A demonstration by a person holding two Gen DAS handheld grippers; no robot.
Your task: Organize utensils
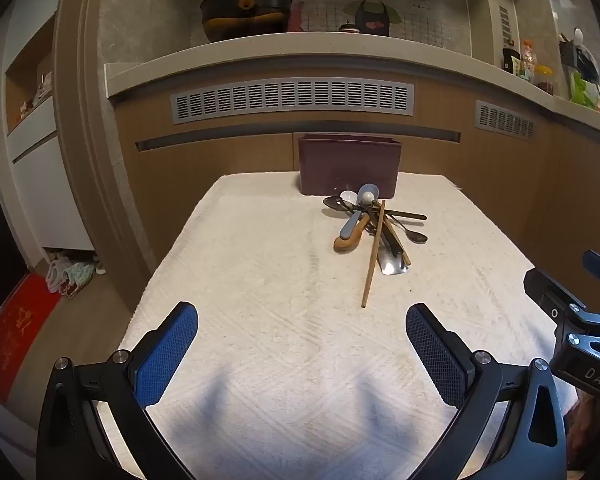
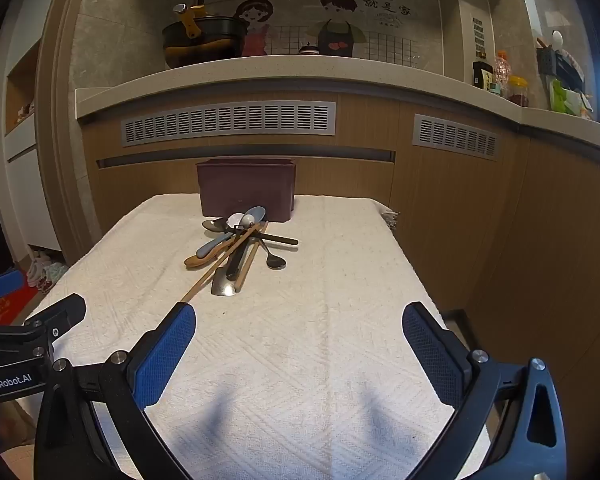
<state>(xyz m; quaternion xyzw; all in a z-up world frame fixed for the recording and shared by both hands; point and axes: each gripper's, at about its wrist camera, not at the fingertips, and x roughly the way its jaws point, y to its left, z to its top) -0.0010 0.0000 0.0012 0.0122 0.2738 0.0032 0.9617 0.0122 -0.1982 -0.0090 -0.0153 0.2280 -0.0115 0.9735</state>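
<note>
Well ahead of both spread, empty grippers, left gripper (image 1: pixel 302 330) and right gripper (image 2: pixel 299 330), the utensil pile (image 1: pixel 374 226) lies before the maroon box (image 1: pixel 349 164). Sorting seems unstarted; next, reach forward and pinch one piece.

A rough, woven cream tablecloth (image 1: pixel 260 280) carries matt wooden chopsticks (image 1: pixel 374 256), a glossy metal spatula (image 1: pixel 394 266) and a smooth grey-blue ceramic-looking spoon (image 2: pixel 236 232); at 12 o'clock stands a matt maroon plastic bin (image 1: pixel 350 164).
</note>
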